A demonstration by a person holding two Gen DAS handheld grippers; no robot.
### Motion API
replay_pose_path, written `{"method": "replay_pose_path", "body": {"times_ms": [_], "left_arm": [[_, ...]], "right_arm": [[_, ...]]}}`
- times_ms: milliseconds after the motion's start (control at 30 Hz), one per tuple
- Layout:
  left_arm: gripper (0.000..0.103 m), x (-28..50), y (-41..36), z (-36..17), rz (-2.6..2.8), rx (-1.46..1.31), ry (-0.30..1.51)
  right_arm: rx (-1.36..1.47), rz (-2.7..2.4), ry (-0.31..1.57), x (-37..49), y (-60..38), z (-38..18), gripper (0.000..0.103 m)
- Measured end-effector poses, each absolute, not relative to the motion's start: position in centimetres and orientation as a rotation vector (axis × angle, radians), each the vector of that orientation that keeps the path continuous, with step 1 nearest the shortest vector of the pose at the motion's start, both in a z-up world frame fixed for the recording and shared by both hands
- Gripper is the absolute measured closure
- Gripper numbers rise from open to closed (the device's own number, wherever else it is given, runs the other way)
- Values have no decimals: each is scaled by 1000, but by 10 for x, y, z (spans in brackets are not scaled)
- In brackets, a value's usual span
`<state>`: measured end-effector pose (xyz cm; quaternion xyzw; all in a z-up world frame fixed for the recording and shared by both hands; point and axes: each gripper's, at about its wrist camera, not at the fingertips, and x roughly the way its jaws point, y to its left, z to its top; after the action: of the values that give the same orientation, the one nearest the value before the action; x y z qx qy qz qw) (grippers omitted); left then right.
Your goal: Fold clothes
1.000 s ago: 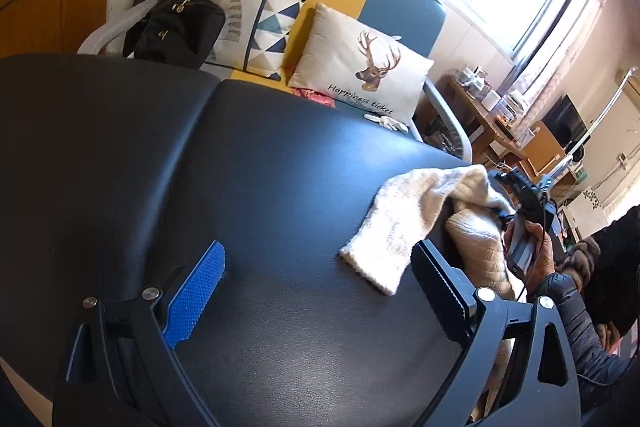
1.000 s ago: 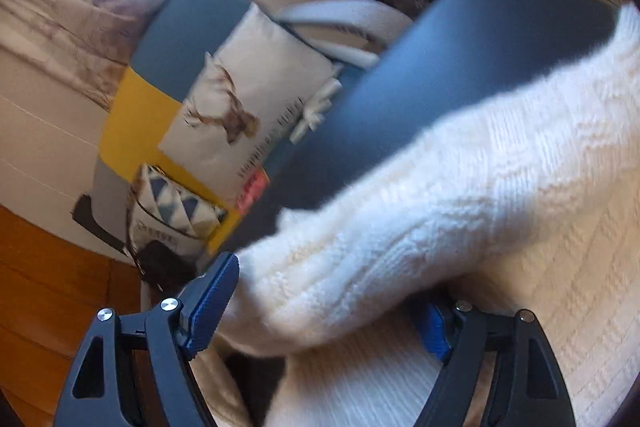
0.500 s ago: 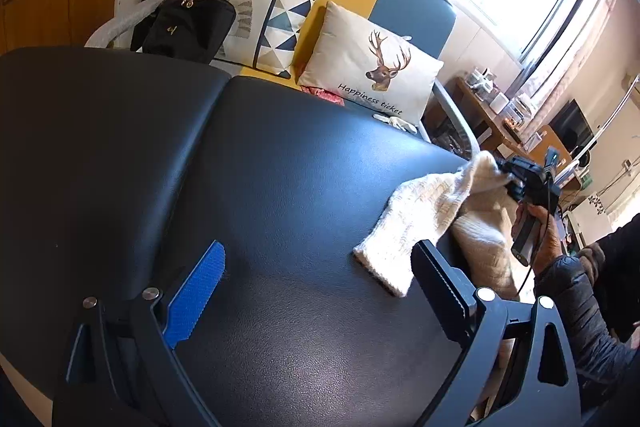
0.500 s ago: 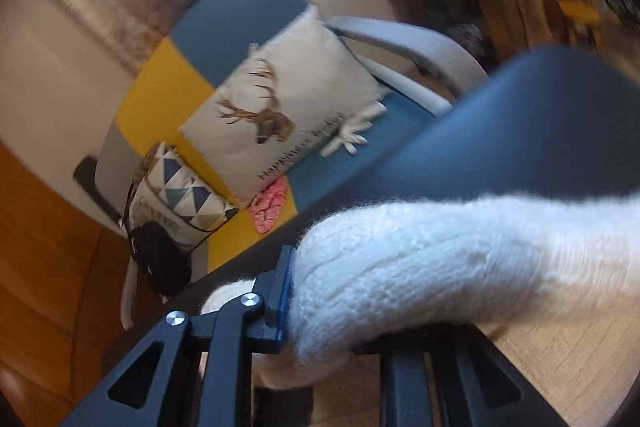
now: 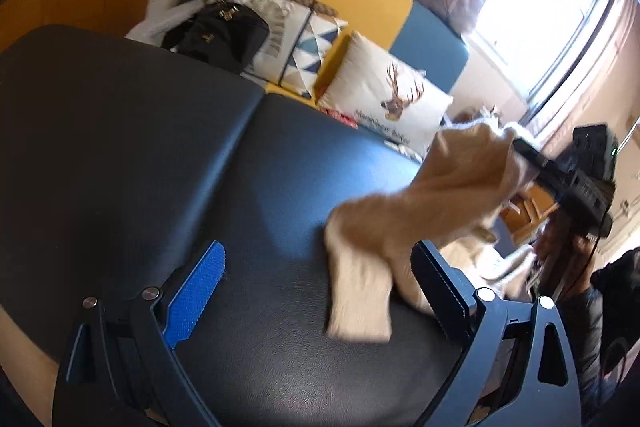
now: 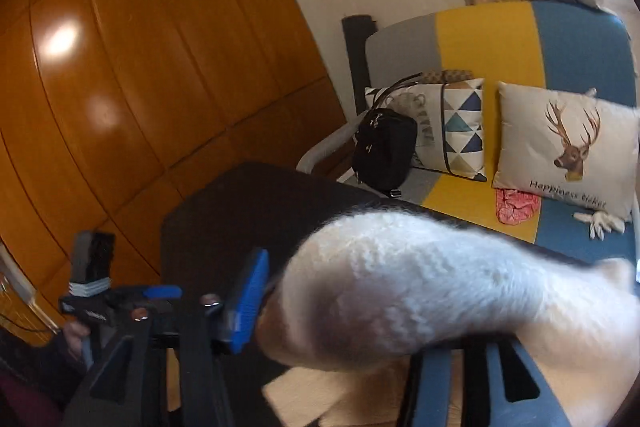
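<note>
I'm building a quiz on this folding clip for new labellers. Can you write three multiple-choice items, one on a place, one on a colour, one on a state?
1. Where does the deer cushion sit?
A. on the black table
B. on the sofa behind the table
C. on the floor

2. What colour is the pad on the left gripper's finger?
A. blue
B. red
C. green

3. What is between the left gripper's fingers?
A. the black bag
B. a cushion
C. nothing

Answers:
1. B: it leans against the sofa back, beyond the black table.
2. A: the ribbed pad is bright blue.
3. C: its fingers stand apart over bare tabletop, and the cream sweater hangs from the right gripper, whose jaws are opening with the knit between them.
</note>
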<state>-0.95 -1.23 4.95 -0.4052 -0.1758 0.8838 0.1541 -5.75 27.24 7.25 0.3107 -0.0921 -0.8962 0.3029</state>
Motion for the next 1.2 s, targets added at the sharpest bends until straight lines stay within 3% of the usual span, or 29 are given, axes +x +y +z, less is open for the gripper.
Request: {"method": "replay_pose_path", "body": {"times_ms": [167, 333, 400, 467, 500, 567, 600, 667, 833, 1000, 1200], "left_arm": [[7, 3, -37, 50, 2566, -1142, -523], [7, 4, -42, 35, 2553, -1176, -548], [7, 8, -39, 34, 2545, -1170, -548], [7, 11, -34, 37, 2532, -1150, -543], [7, 15, -32, 40, 2550, -1137, -511], [7, 22, -30, 48, 2583, -1107, -445], [7, 24, -30, 51, 2586, -1096, -435], [7, 29, -37, 56, 2605, -1071, -435], [7, 36, -60, 61, 2667, -1006, -464], [7, 33, -63, 48, 2635, -1032, -506], [7, 27, -42, 23, 2511, -1151, -555]], "right_arm": [[869, -2475, -363, -37, 296, 62, 45], [922, -2378, -346, -15, 284, 64, 21], [868, -2417, -318, -15, 267, 78, 21], [769, -2397, -558, -29, 267, 85, 17], [841, -2433, -474, -42, 253, 82, 17], [1113, -2562, 27, -71, 205, 68, 18], [1162, -2531, 121, -76, 188, 60, 19], [1183, -2314, 81, -74, 171, 52, 21], [1114, -2458, 80, -33, 209, 51, 20], [1405, -2583, 253, 18, 291, -7, 20], [1597, -2617, -55, 17, 378, -64, 20]]}}
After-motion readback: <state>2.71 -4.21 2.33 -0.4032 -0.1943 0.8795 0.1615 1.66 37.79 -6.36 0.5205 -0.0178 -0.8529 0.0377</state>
